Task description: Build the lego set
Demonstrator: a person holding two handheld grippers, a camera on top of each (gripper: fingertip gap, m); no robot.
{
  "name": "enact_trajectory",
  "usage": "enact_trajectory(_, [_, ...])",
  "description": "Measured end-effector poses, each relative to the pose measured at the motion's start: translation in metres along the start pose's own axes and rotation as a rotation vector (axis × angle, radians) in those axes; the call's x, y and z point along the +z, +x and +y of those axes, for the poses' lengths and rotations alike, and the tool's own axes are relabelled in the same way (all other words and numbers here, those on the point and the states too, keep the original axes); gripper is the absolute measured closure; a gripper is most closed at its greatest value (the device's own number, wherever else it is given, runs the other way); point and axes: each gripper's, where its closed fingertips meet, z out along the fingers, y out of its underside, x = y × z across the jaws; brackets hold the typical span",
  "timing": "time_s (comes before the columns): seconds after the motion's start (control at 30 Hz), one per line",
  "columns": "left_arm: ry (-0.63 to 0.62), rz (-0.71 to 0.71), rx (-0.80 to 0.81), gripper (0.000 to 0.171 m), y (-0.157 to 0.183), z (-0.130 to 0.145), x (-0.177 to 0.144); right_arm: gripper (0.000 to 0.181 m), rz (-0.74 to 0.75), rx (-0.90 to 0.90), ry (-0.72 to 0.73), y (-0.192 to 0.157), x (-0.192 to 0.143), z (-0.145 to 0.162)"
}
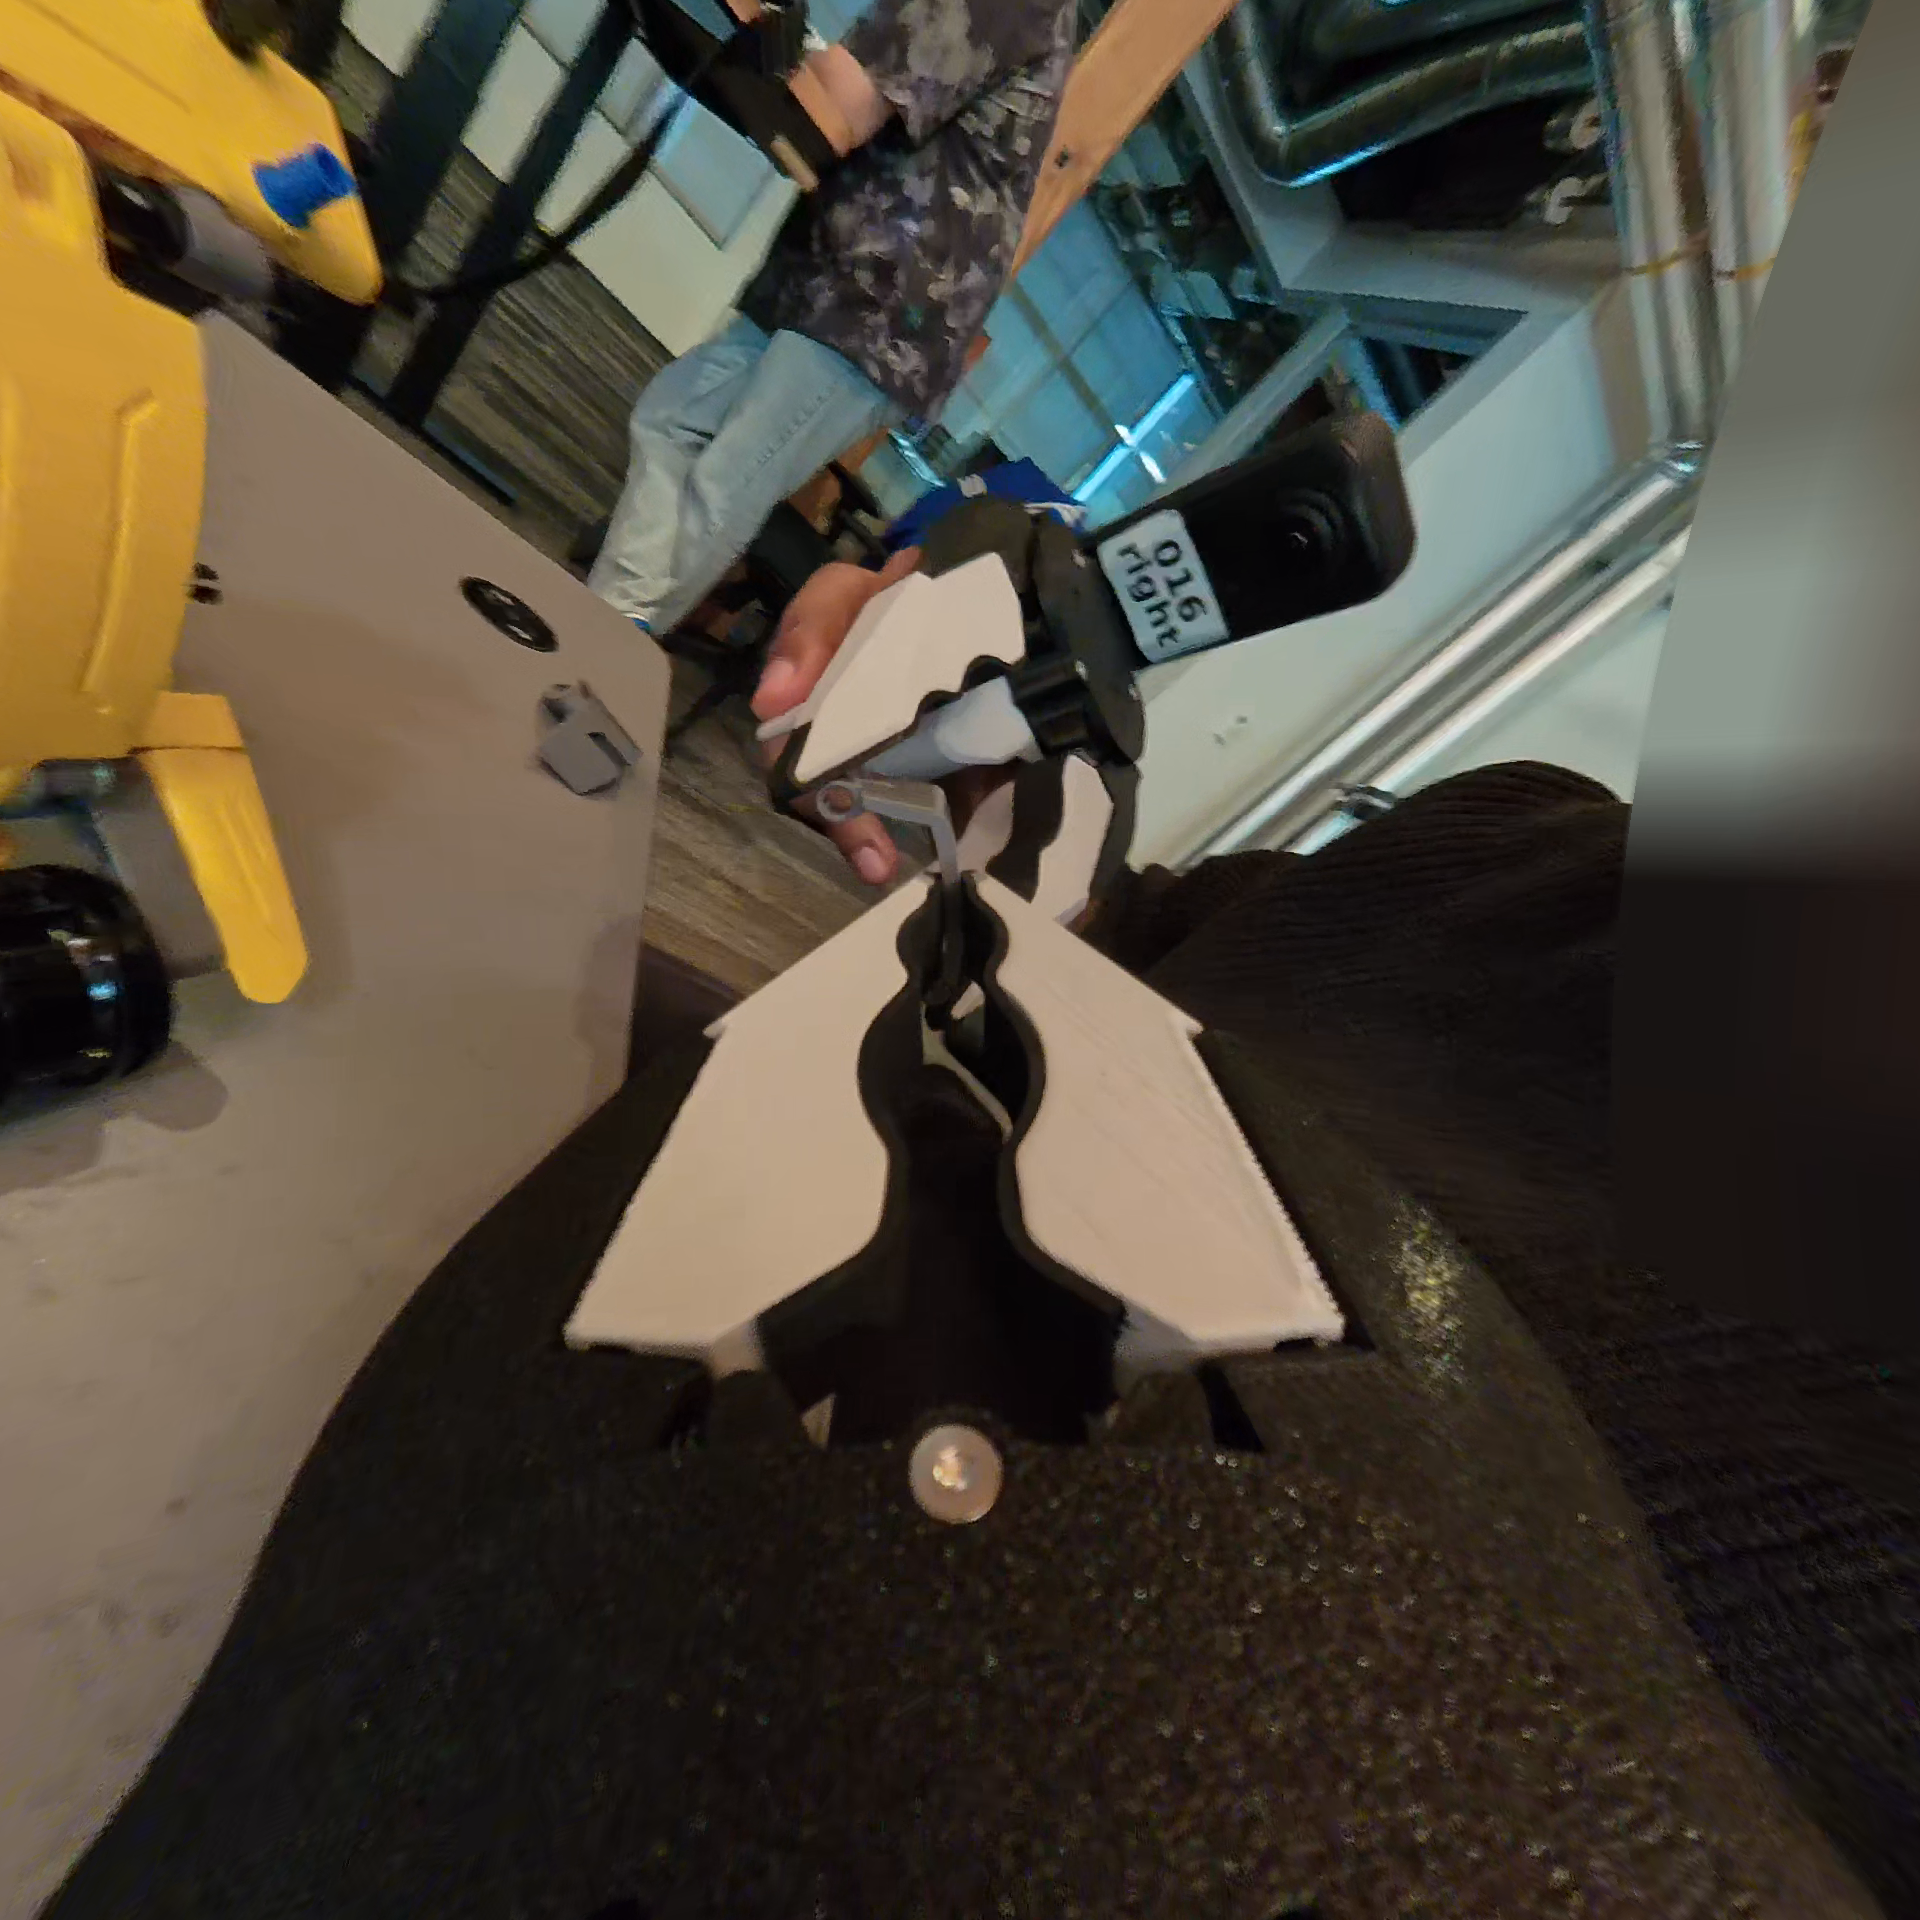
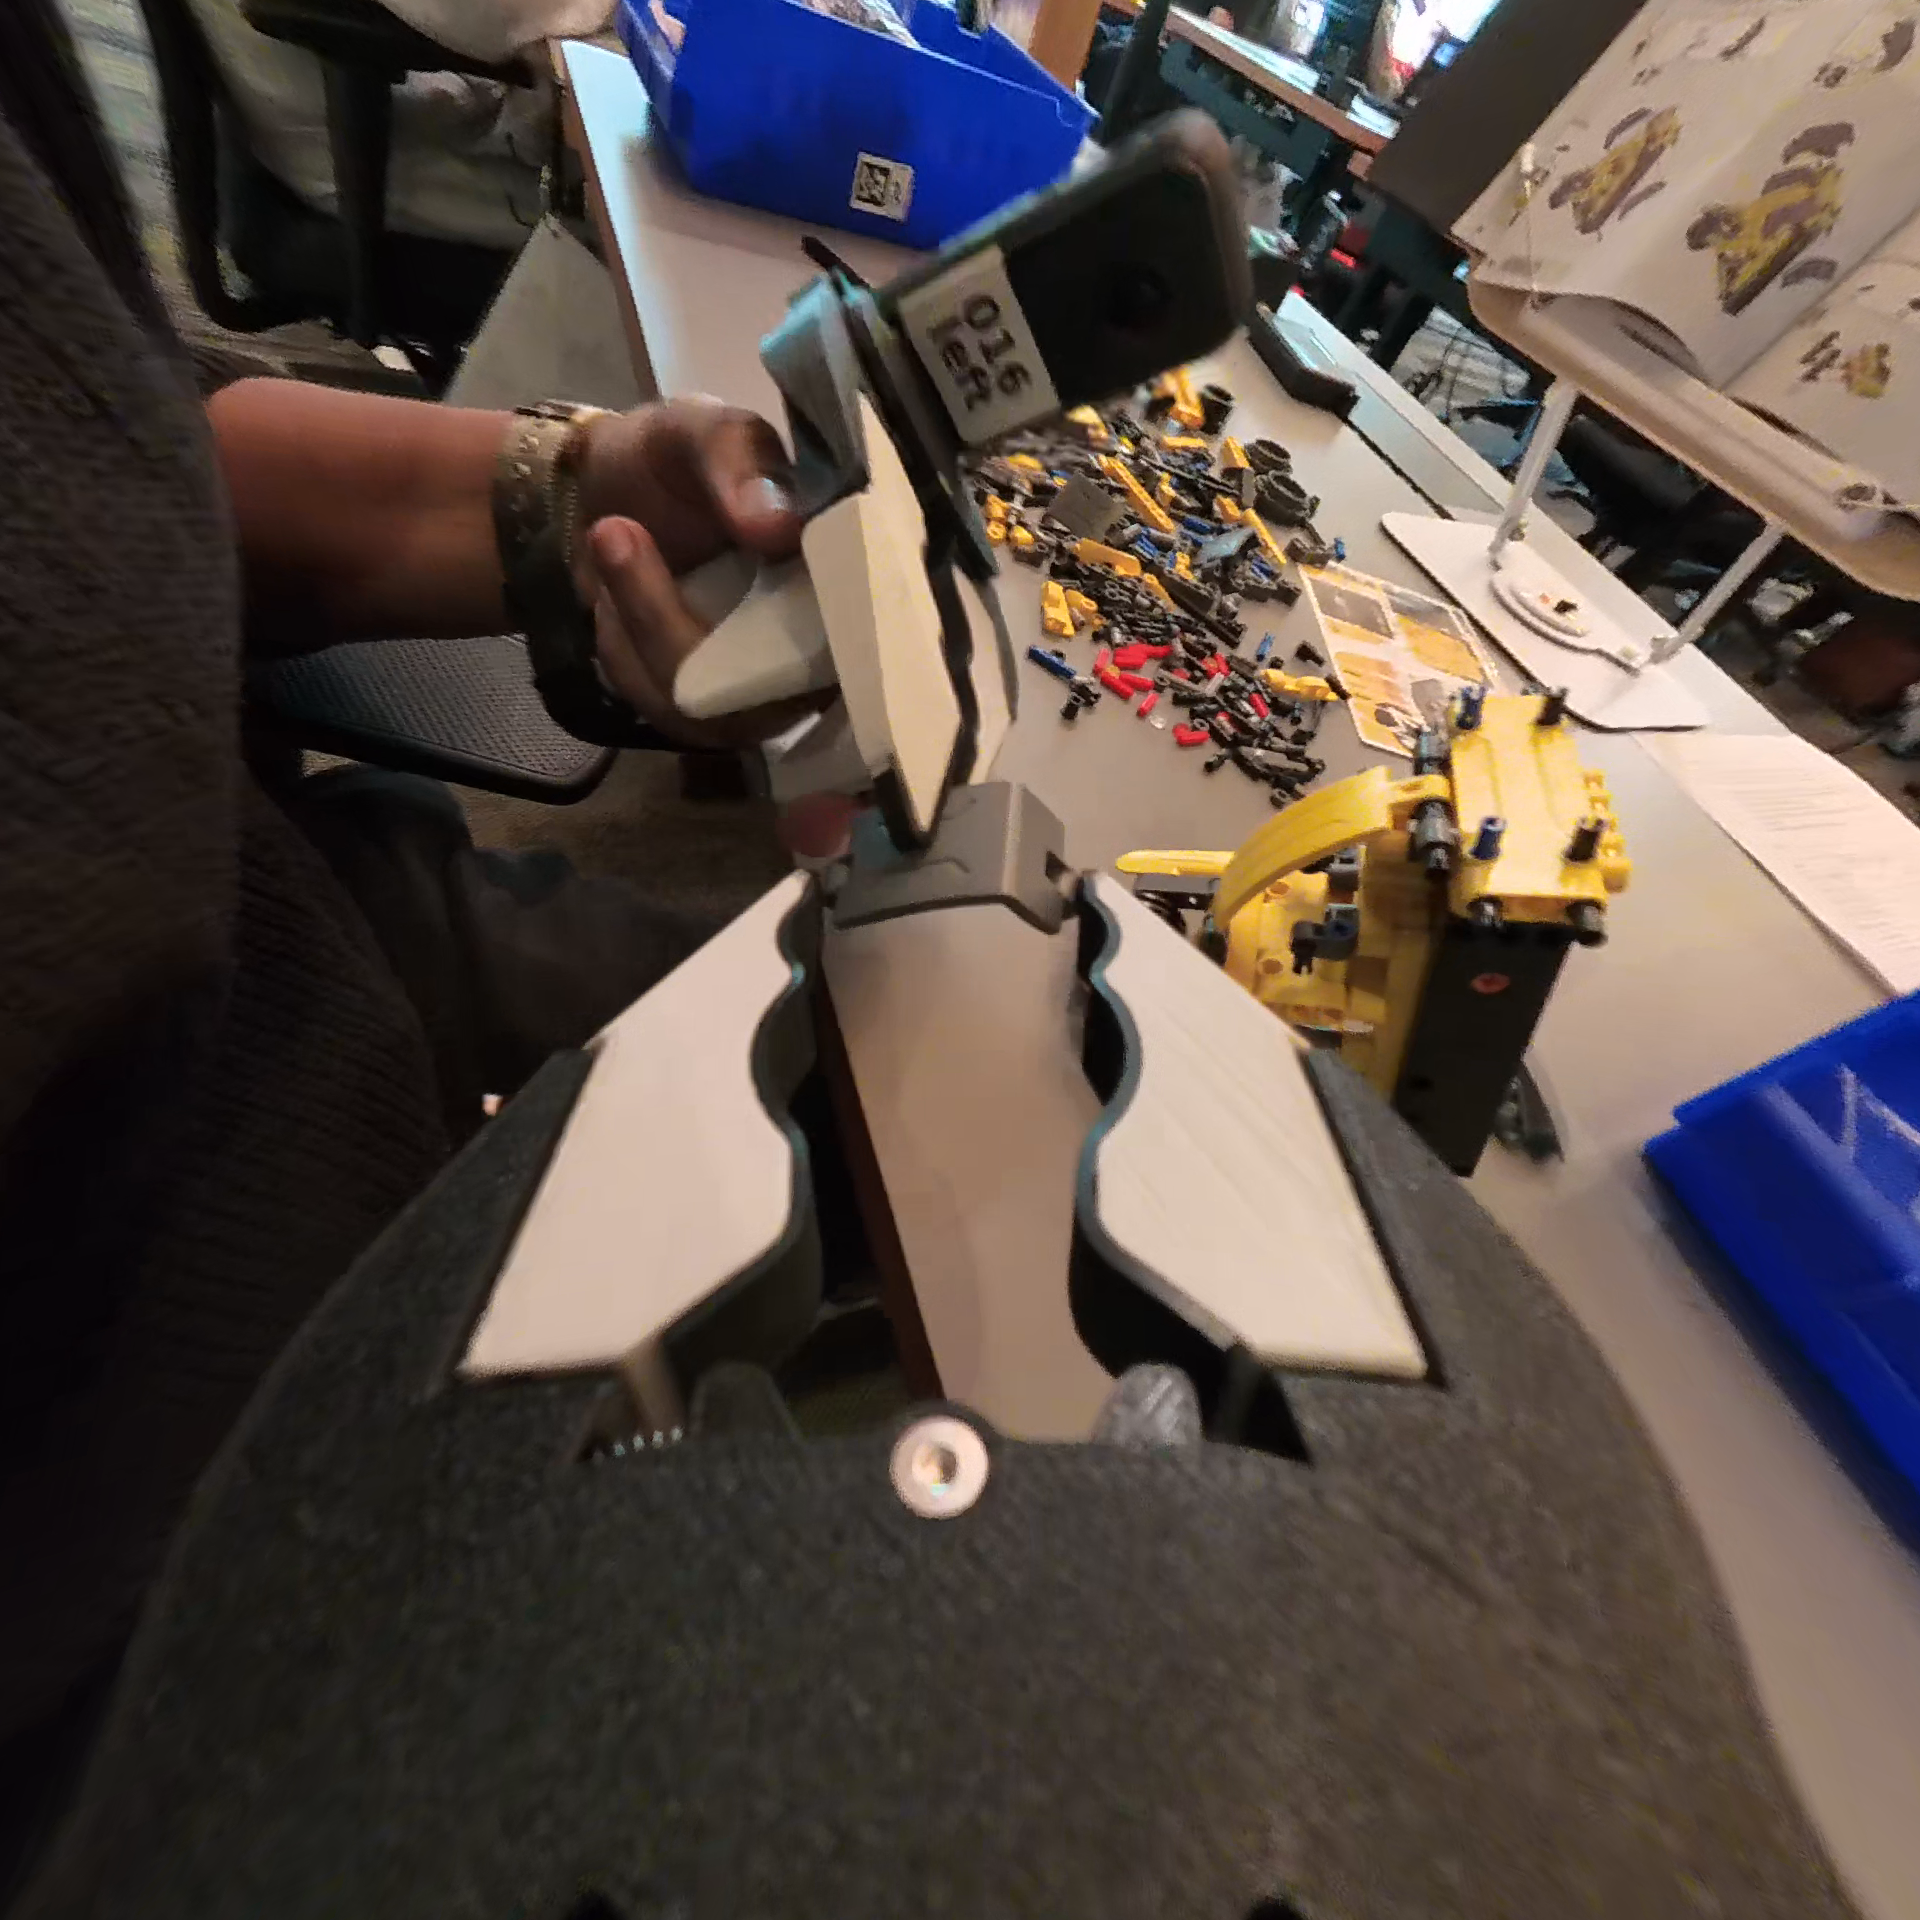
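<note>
Pinching one grey part (image 1: 940, 831), left gripper (image 1: 951, 894) is clamped; right gripper (image 2: 940, 904) spread, flanking one grey panel (image 2: 977, 862); two blue bins (image 2: 831, 114).

I saw the left gripper (image 1: 948, 883) pinched tight on a small grey panel piece (image 2: 966, 862), its fingertips closed over the piece's upper edge. The piece was dark grey plastic, angular, with a bent profile, held off the grey table (image 2: 1714, 987) near its front edge. From the left wrist view it showed edge-on as a thin grey strip. The right gripper (image 2: 942, 883) had its fingers spread wide, one tip just beside each end of the piece; I could not tell whether they touched it. A part-built yellow model (image 2: 1351, 925) stood just beyond, on the table.
</note>
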Motion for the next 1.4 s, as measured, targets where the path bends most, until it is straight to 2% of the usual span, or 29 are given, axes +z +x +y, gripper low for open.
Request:
enact_trajectory(0.07, [0.025, -0.099, 0.041, 0.162, -0.010, -0.005, -0.002, 0.133, 0.057, -0.004, -0.014, 0.008, 0.001, 0.004])
enact_trajectory(0.1, [0.044, -0.157, 0.068, 0.150, -0.015, -0.010, -0.004, 0.133, 0.101, -0.004, -0.016, 0.015, 0.000, 0.006])
enact_trajectory(0.17, [0.117, -0.265, 0.148, 0.132, -0.020, -0.027, -0.014, 0.132, 0.229, -0.022, -0.029, 0.035, -0.003, 0.011])
enact_trajectory(0.2, [0.179, -0.343, 0.193, 0.129, -0.025, -0.039, -0.022, 0.133, 0.320, -0.057, -0.050, 0.048, -0.006, 0.014])
enact_trajectory(0.3, [0.337, -0.588, 0.294, 0.128, -0.041, -0.067, -0.053, 0.133, 0.626, -0.306, -0.143, 0.083, -0.020, 0.016])
enact_trajectory(0.37, [0.368, -0.708, 0.326, 0.120, -0.053, -0.072, -0.065, 0.133, 0.755, -0.545, -0.238, 0.092, -0.021, 0.015])
enact_trajectory(0.47, [0.326, -0.810, 0.356, 0.115, -0.069, -0.066, -0.065, 0.133, 0.819, -0.826, -0.357, 0.091, -0.009, 0.017])
enact_trajectory(0.6, [0.323, -0.908, 0.411, 0.114, -0.075, -0.069, -0.067, 0.133, 0.797, -0.925, -0.350, 0.083, 0.005, 0.019])
enact_trajectory(0.77, [0.271, -0.914, 0.428, 0.112, -0.080, -0.068, -0.061, 0.132, 0.786, -0.944, -0.311, 0.088, 0.005, 0.018])
enact_trajectory(0.9, [0.210, -0.802, 0.466, 0.114, -0.070, -0.058, -0.042, 0.133, 0.767, -0.958, -0.270, 0.090, 0.003, 0.015])
enact_trajectory(1.07, [0.280, -0.618, 0.316, 0.115, -0.058, -0.051, -0.024, 0.133, 0.757, -0.969, -0.201, 0.083, 0.002, 0.009])
enact_trajectory(1.13, [0.336, -0.539, 0.345, 0.116, -0.048, -0.053, -0.019, 0.133, 0.700, -0.958, -0.171, 0.075, 0.008, 0.010])
enact_trajectory(1.17, [0.342, -0.522, 0.381, 0.120, -0.044, -0.053, -0.017, 0.133, 0.669, -0.956, -0.156, 0.070, 0.011, 0.011])
enact_trajectory(1.23, [0.318, -0.534, 0.432, 0.140, -0.042, -0.052, -0.015, 0.132, 0.632, -0.936, -0.139, 0.063, 0.014, 0.011])
enact_trajectory(1.27, [0.298, -0.556, 0.431, 0.145, -0.045, -0.050, -0.014, 0.132, 0.615, -0.921, -0.131, 0.060, 0.015, 0.010])
enact_trajectory(1.4, [0.272, -0.459, 0.411, 0.162, -0.037, -0.045, -0.010, 0.133, 0.546, -0.822, -0.115, 0.054, 0.016, 0.009])
